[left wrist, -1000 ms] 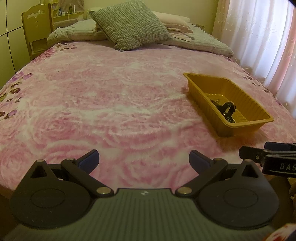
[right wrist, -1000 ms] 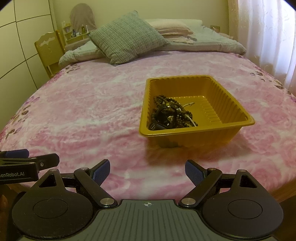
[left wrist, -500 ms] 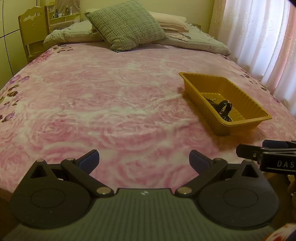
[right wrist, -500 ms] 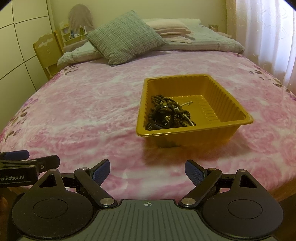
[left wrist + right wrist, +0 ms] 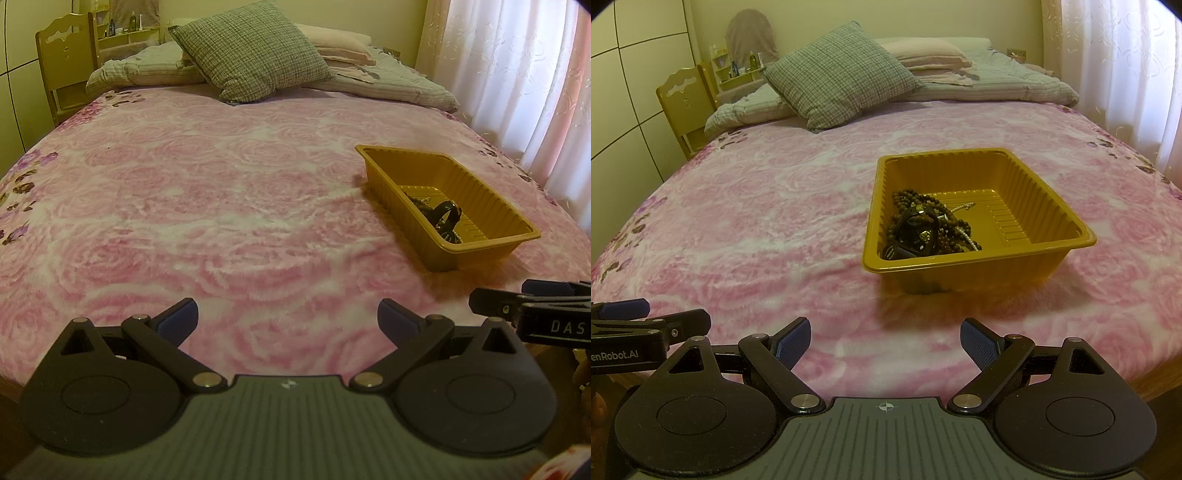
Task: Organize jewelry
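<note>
Yellow tray (image 5: 1052,236) on pink bedspread (image 5: 757,221) holds jewelry pile (image 5: 923,229) in its near-left corner, dead ahead of right gripper (image 5: 884,341), right-forward of left gripper (image 5: 286,319); both jaws apart, empty; right likely nearer.

A: What do the tools look like?
B: The left gripper (image 5: 288,317) and right gripper (image 5: 885,341) are black, with blue pads (image 5: 793,341) on the fingers, silver rivets behind the jaws, round discs and a ribbed grey body.
</note>
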The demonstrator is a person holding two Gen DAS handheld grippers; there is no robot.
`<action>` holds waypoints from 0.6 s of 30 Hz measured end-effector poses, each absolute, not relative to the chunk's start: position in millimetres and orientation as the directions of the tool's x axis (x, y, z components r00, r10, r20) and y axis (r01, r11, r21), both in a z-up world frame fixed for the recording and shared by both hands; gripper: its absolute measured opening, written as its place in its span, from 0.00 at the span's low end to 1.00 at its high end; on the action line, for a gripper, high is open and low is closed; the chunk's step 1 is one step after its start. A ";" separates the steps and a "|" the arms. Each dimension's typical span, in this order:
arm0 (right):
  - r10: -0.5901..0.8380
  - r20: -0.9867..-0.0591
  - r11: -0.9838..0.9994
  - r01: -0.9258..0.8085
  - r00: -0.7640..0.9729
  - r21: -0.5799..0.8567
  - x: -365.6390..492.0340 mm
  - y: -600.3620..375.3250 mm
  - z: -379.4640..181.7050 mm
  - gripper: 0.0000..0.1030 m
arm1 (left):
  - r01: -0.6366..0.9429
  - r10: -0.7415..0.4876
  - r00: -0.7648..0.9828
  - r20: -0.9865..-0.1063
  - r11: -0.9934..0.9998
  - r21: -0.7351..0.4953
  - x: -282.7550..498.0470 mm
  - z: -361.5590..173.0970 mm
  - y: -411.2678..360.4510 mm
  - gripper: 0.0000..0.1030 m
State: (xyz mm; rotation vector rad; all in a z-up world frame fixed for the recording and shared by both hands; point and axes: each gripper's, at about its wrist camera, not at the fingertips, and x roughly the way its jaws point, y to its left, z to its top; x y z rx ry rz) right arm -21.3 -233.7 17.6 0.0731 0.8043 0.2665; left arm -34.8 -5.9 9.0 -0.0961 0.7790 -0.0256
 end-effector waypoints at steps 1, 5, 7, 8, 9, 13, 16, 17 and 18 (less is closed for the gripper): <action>0.263 -0.701 0.964 -0.208 0.663 0.165 -21.4 -233.7 17.8 0.85 | -0.012 -0.059 0.712 -0.700 0.995 -0.096 -34.9 8.9 -5.7 1.00; 0.263 -0.701 0.964 -0.208 0.662 0.165 -21.3 -233.7 17.5 0.85 | -0.013 -0.058 0.712 -0.700 0.995 -0.096 -34.8 9.0 -5.6 1.00; 0.264 -0.702 0.964 -0.209 0.661 0.165 -21.3 -233.4 17.4 0.85 | -0.012 -0.059 0.711 -0.700 0.995 -0.097 -34.7 9.0 -5.4 1.00; 0.263 -0.703 0.964 -0.209 0.661 0.165 -21.2 -233.5 17.9 0.85 | -0.013 -0.059 0.711 -0.700 0.995 -0.098 -34.6 9.1 -5.4 1.00; 0.263 -0.702 0.964 -0.209 0.661 0.164 -21.1 -233.8 18.2 0.85 | -0.014 -0.059 0.711 -0.700 0.995 -0.098 -34.6 9.3 -5.5 1.00; 0.262 -0.701 0.964 -0.207 0.663 0.165 -20.7 -233.8 18.5 0.85 | -0.013 -0.059 0.712 -0.700 0.995 -0.098 -34.6 9.4 -5.5 1.00; 0.262 -0.701 0.964 -0.207 0.663 0.164 -20.1 -233.1 19.2 0.85 | -0.014 -0.059 0.712 -0.700 0.995 -0.098 -34.7 9.5 -5.5 1.00; 0.262 -0.700 0.964 -0.207 0.664 0.165 -20.1 -233.3 19.4 0.85 | -0.014 -0.060 0.712 -0.699 0.995 -0.098 -34.7 9.5 -5.4 1.00; 0.263 -0.700 0.964 -0.207 0.664 0.166 -20.0 -233.2 19.2 0.85 | -0.014 -0.059 0.712 -0.700 0.995 -0.099 -34.5 9.6 -5.3 1.00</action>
